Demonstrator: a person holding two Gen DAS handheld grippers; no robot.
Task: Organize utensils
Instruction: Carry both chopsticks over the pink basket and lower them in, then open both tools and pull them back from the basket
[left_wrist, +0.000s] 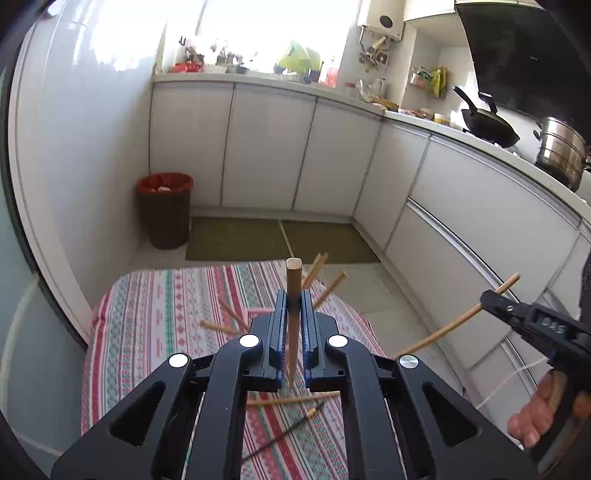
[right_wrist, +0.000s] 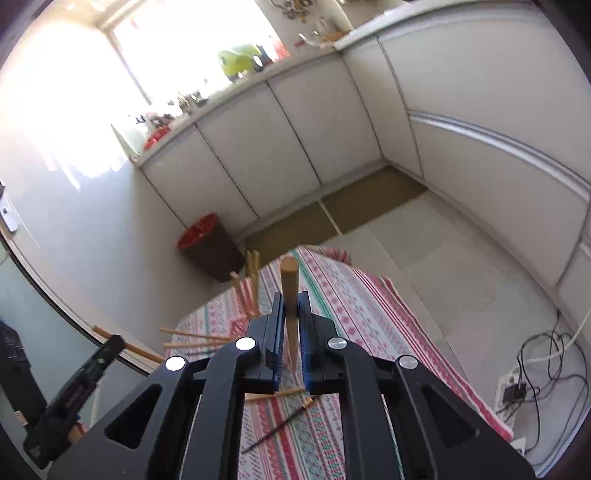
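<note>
Chopsticks: each gripper holds one wooden stick; more lie loose on the striped cloth (left_wrist: 159, 314) below.
Left gripper (left_wrist: 294, 306): jaws narrow, pressed on a round-ended chopstick (left_wrist: 293, 295) that stands between the pads, blunt end up, thin end reaching down past the jaws.
Right gripper (right_wrist: 291, 306): jaws narrow, clamped on a square-ended chopstick (right_wrist: 289, 295) in the same upright way.
Seen from the other side: in the left view the right gripper enters from the right edge, its stick slanting across, with a hand (left_wrist: 532, 417) around its handle; in the right view the left gripper shows at lower left, its stick crossing its tip.
Loose chopsticks: one pale stick (left_wrist: 291, 399) lies across the cloth just under the jaws; a dark, thin stick with a pale end (left_wrist: 284, 430) lies near it; several more (right_wrist: 192, 338) lie farther along the cloth.
Upright bunch: some sticks (right_wrist: 248, 284) stand fanned at the far end of the cloth; what holds them is hidden.
Floor: pale tiles, a green mat (left_wrist: 280, 240) by the cabinets.
Bin: brown, red liner (left_wrist: 165, 210), against the wall.
Counter: white cabinets (left_wrist: 266, 147); a black wok (left_wrist: 487, 125) and a steel pot (left_wrist: 561, 151) on top at right.
</note>
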